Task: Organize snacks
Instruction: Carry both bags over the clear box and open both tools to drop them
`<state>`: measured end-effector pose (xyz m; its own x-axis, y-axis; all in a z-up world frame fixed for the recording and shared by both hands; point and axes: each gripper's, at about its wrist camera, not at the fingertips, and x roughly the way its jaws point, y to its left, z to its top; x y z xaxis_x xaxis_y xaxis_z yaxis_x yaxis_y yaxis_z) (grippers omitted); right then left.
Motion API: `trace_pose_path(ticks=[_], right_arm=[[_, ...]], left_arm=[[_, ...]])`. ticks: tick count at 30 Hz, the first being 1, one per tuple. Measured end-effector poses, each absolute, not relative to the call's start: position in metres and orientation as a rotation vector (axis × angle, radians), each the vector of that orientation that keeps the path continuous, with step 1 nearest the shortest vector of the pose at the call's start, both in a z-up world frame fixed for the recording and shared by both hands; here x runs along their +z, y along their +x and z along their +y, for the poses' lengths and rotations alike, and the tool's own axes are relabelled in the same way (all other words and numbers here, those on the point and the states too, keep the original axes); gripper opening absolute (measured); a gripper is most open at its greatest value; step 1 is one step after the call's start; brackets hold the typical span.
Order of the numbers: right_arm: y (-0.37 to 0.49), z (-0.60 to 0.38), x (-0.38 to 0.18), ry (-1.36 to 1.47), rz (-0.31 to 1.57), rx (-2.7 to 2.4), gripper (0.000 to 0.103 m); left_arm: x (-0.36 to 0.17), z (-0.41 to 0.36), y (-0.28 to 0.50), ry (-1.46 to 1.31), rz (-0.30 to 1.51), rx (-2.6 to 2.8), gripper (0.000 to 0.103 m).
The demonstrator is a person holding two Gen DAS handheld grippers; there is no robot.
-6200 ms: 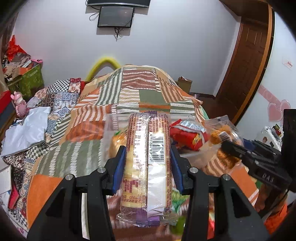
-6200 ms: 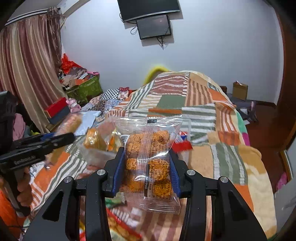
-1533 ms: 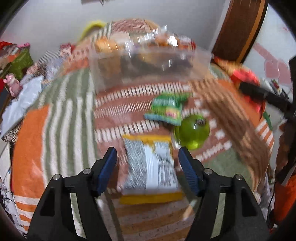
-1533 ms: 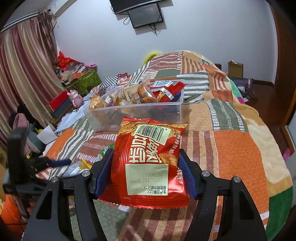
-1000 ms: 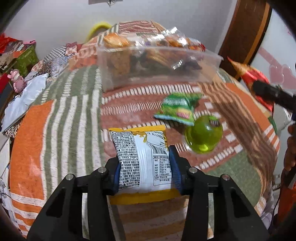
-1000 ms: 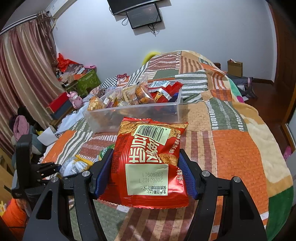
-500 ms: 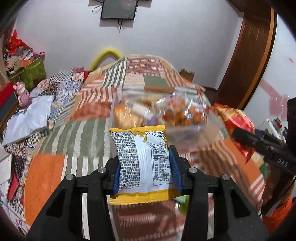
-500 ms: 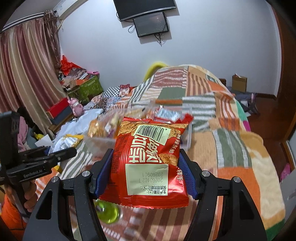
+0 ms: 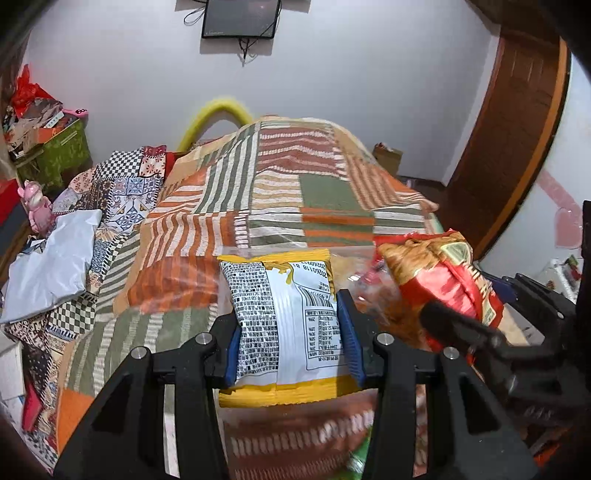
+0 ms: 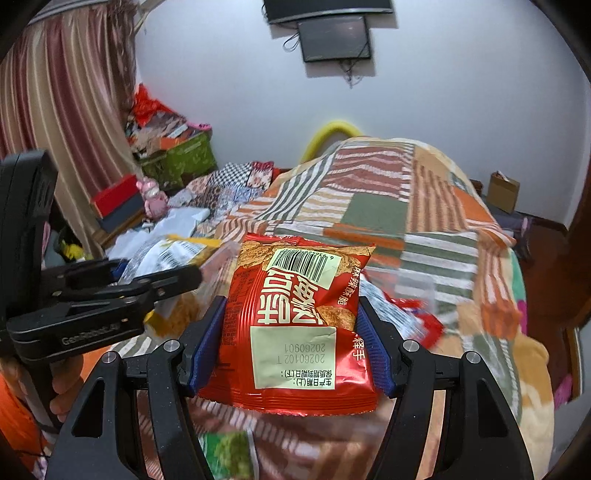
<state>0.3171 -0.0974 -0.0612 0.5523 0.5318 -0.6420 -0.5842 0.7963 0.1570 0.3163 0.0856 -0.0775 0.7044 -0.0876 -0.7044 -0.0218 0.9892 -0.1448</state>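
The blue-padded fingers [image 9: 347, 332] of the left gripper [image 9: 291, 332] are clamped on the sides of a white and yellow foil snack packet [image 9: 286, 325], held with its printed back and barcode facing up, above the bed. The matching fingers [image 10: 207, 347] of the right gripper [image 10: 291, 350] are clamped on a red foil snack packet [image 10: 299, 328], its barcode and pale date label on top. The two held packets hang close beside each other, the red one just right of the white and yellow one. Under and beyond them lies a blurred clear plastic snack box [image 9: 369, 273] on the striped patchwork bedspread [image 9: 280, 192] in orange, green and cream. A green snack packet [image 10: 225, 454] lies near, below the right gripper. Far off, a dark wall screen [image 9: 240, 18] hangs on the white wall, with a brown wooden door [image 9: 517, 140] at right.
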Motion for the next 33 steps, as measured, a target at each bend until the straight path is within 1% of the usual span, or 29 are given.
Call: trace_pose_path(ticks=[6,13,15,18,21,23,25,30,33], right_arm=[[0.330,-0.076,-0.081,-0.153,0.761,0.660,0.064],[0.333,-0.068,-0.094,-0.207,0.782,0.659,0.065],[0.332,-0.069,-0.095,-0.213,0.782,0.662,0.067],[0.331,-0.070,-0.092,-0.211,0.789,0.658,0.068],[0.331,-0.073,-0.089,-0.186,0.807,0.662,0.072],[0.329,-0.078,-0.085,-0.166,0.812,0.666,0.072],[0.325,-0.082,-0.082,-0.148,0.809,0.669,0.072],[0.310,-0.097,-0.068,-0.134,0.778,0.665,0.073],[0.299,-0.107,-0.061,-0.130,0.755,0.659,0.074]], left_arm=[[-0.099,0.092,0.345,-0.153,0.851,-0.038,0.044],[-0.112,0.087,0.353,-0.128,0.858,-0.044,0.046],[-0.113,0.088,0.353,-0.134,0.862,-0.045,0.047],[-0.112,0.090,0.352,-0.150,0.875,-0.050,0.051],[-0.108,0.092,0.347,-0.154,0.871,-0.053,0.053],[-0.104,0.091,0.343,-0.149,0.862,-0.055,0.053],[-0.098,0.090,0.336,-0.149,0.851,-0.061,0.055],[-0.082,0.086,0.312,-0.126,0.819,-0.065,0.056],[-0.075,0.085,0.294,-0.121,0.804,-0.067,0.061]])
